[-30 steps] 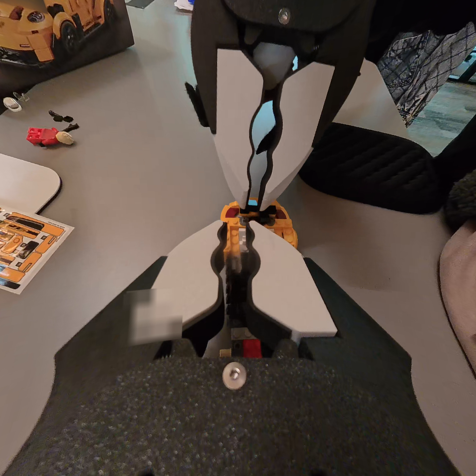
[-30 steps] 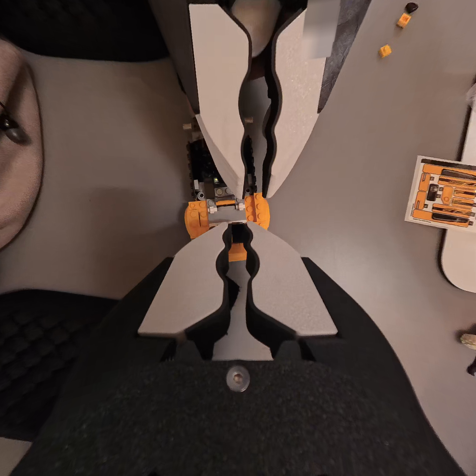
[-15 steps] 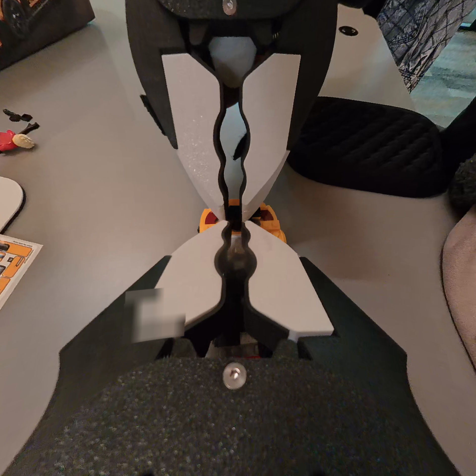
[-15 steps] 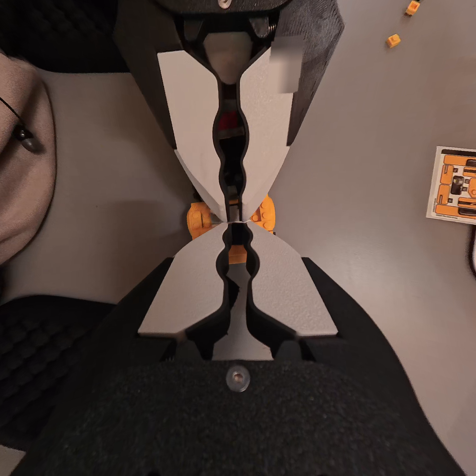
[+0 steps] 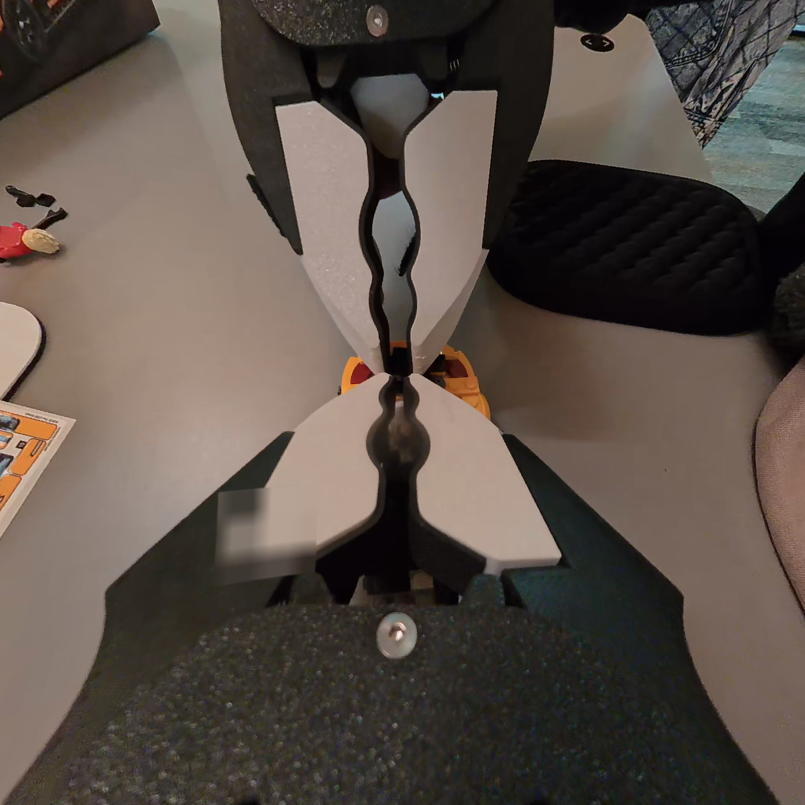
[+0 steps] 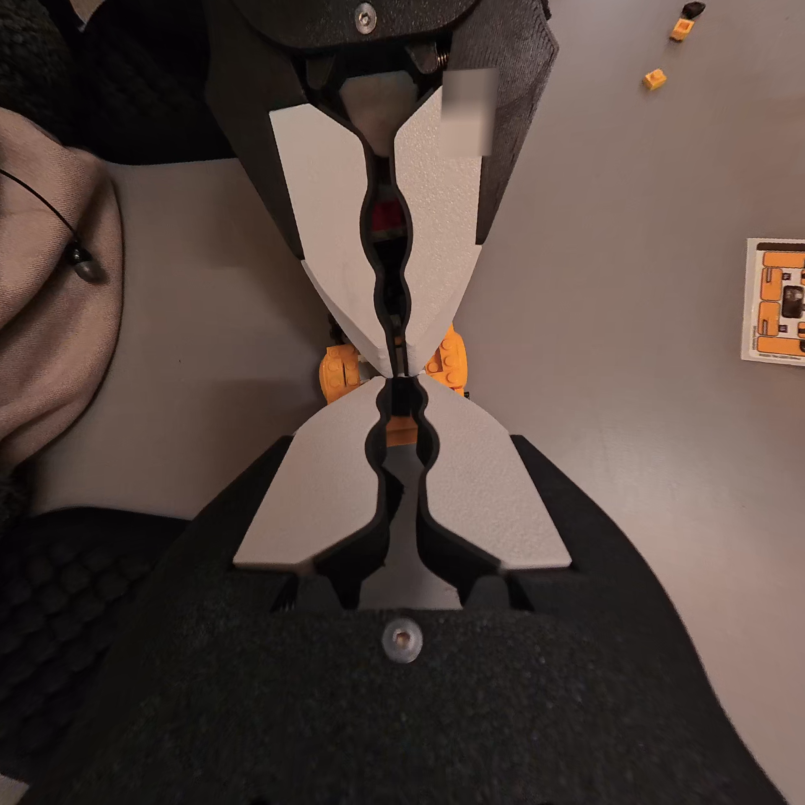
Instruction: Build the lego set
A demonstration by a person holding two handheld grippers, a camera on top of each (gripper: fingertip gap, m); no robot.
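An orange and black lego car [image 5: 464, 381] lies on the grey table [image 5: 174, 305], mostly hidden under the two grippers, which meet tip to tip over it. My left gripper [image 5: 397, 383] is shut along the car, and car parts show in the narrow gap between its fingers. In the right wrist view it reaches in from the top [image 6: 396, 368], with the car's orange fenders [image 6: 335, 374] on both sides of its tips. My right gripper [image 6: 400, 390] is shut on a small black part at the car's end. It comes in from the top of the left wrist view [image 5: 397, 359].
A sticker sheet [image 5: 26, 457] and a white board [image 5: 17, 339] lie left. Red figure parts [image 5: 21, 239], small black parts [image 5: 30, 198] and the set's box [image 5: 65, 39] are far left. Two loose orange bricks [image 6: 654, 79] lie apart. A black cushion [image 5: 627, 252] and beige cloth [image 6: 52, 283] lie on the other side. My left and right fingertips are right by each other.
The two grippers have come together until their tips meet over the car. My left gripper's fingers have narrowed and now cover most of the car.
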